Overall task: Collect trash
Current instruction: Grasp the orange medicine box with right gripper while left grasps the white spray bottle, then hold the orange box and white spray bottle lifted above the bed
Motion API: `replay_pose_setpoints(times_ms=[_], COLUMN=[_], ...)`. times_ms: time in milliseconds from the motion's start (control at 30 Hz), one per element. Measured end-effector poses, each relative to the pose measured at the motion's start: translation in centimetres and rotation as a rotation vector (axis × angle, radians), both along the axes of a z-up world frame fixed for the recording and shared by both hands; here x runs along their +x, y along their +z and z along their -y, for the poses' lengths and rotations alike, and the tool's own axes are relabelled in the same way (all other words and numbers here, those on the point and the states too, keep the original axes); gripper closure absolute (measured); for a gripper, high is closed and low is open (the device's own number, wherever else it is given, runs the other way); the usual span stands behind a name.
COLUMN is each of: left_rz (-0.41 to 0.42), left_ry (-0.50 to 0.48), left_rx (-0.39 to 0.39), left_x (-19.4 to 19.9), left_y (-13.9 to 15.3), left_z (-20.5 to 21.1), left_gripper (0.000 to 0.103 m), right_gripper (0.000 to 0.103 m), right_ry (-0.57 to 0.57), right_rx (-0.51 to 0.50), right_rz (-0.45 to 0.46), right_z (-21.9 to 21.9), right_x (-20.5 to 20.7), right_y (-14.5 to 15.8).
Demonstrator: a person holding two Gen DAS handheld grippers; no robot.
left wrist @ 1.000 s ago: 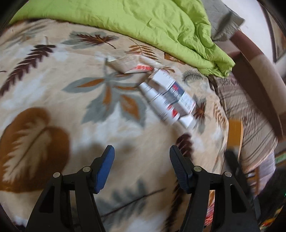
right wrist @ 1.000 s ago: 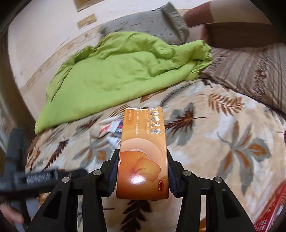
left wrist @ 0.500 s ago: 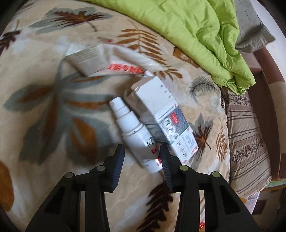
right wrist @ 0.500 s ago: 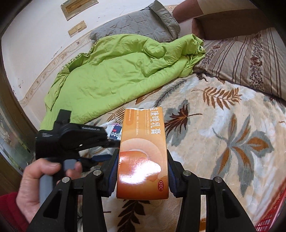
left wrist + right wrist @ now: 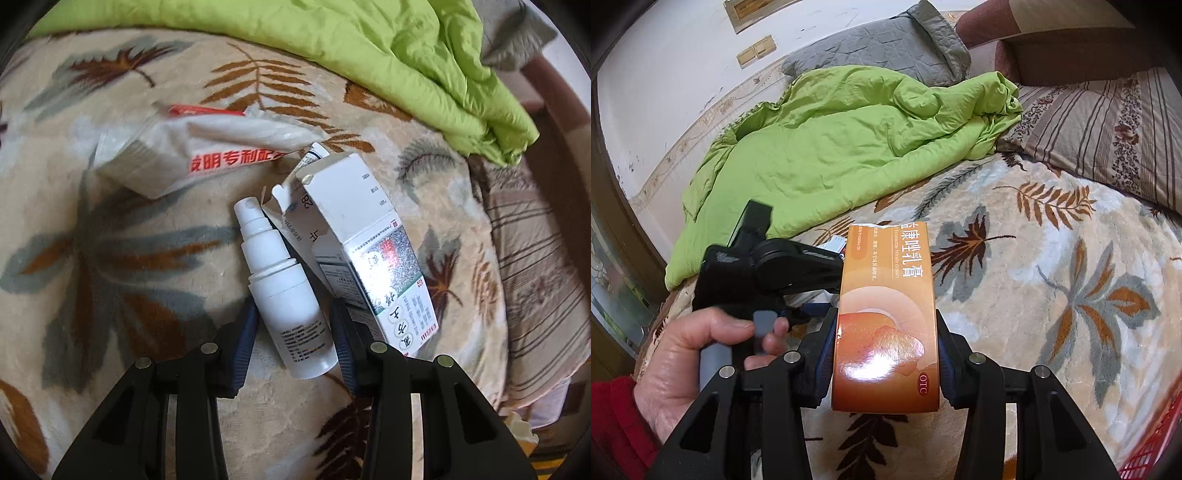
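My left gripper (image 5: 293,341): jaws open around small white plastic spray bottle (image 5: 286,291) lying on leafy bed blanket (image 5: 122,266), beside torn white cardboard box (image 5: 365,254). Bottle looks light, smooth, slippery; squeeze fat body, not thin nozzle. Right gripper (image 5: 884,360): jaws squeezing orange cardboard box (image 5: 886,310).

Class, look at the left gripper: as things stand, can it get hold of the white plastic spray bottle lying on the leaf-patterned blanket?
Probably yes. The left gripper already straddles the white plastic spray bottle, fingers open either side; the opened white carton crowds one finger.
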State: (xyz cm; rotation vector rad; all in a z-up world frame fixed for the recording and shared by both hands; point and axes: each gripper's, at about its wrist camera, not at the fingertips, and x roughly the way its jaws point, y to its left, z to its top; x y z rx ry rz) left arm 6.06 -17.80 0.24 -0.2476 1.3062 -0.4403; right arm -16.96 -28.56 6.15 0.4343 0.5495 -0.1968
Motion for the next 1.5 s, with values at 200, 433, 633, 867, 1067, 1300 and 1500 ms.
replay_pose_setpoints(times_ms=[200, 433, 633, 867, 1067, 1300, 1500], left_rz=[0.054, 0.073, 0.097, 0.153, 0.268, 0.552, 0.609], left_ry=[-0.062, -0.12, -0.206, -0.178, -0.092, -0.054, -0.061], left_rx=[-0.024, -0.038, 0.008, 0.056, 0.021, 0.218, 0.282], left_x=[-1.5, -5.7, -9.6, -9.9, -11.3, -13.4, -13.7], left_y=[0.2, 0.6, 1.4, 0.9, 0.8, 2.6, 2.8], left_z=[-2.4, -9.5, -13.1, -12.4, -13.5, -13.1, -12.6], left_gripper=[0.07, 0.071, 0.07, 0.07, 0.074, 0.074, 0.074], right_gripper=[0.053, 0.053, 0.053, 0.053, 0.053, 0.053, 0.053], right_ry=[-0.002, 0.059, 0.203, 0.256, 0.236, 0.239, 0.241], right_rx=[-0.013, -0.021, -0.033, -0.035, -0.022, -0.071, -0.079], right_rz=[-0.009, -0.049, -0.118, -0.206, -0.234, -0.198, -0.189], right_z=[0.1, -1.2, -4.2, -5.8, -5.4, -6.2, -6.2], right_x=[-0.2, 1.0, 3.0, 4.7, 4.9, 4.3, 4.1], right_y=[0.0, -0.5, -1.8, -3.4, -4.0, -3.1, -2.8])
